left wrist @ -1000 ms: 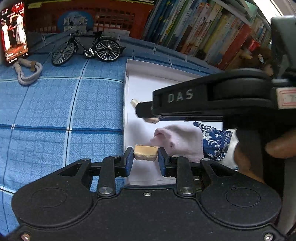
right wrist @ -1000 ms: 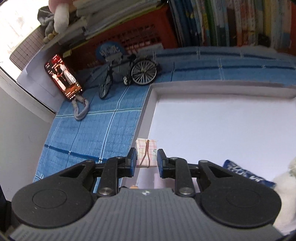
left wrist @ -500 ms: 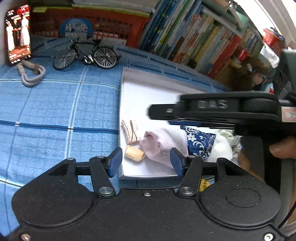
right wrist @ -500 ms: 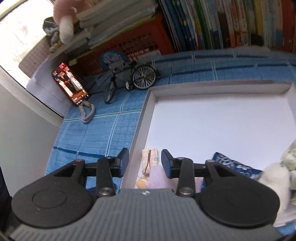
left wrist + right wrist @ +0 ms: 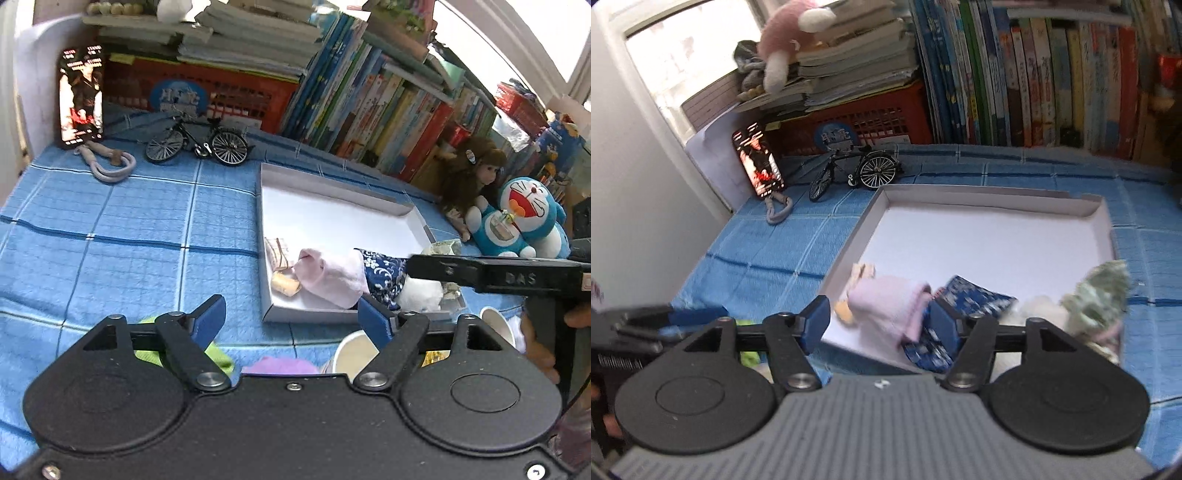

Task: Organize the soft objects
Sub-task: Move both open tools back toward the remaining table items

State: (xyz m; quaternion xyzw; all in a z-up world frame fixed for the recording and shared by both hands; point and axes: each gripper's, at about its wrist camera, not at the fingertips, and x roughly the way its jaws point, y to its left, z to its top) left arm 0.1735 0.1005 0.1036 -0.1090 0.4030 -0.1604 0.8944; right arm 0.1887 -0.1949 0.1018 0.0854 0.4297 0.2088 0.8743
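Jaws of the left gripper (image 5: pixel 291 314) and right gripper (image 5: pixel 877 319) are opening, nothing between them; pink cloth (image 5: pixel 332 275), tan roll (image 5: pixel 284 284) and checked bundle (image 5: pixel 277 251) lie in the white tray's (image 5: pixel 332 218) near-left corner

The left claw (image 5: pixel 291 314) tilts downward, its jaws opening with nothing between them. The right claw (image 5: pixel 879 323) also tilts downward, jaws opening and empty. A hand (image 5: pixel 543 343) grips the right claw's handle.
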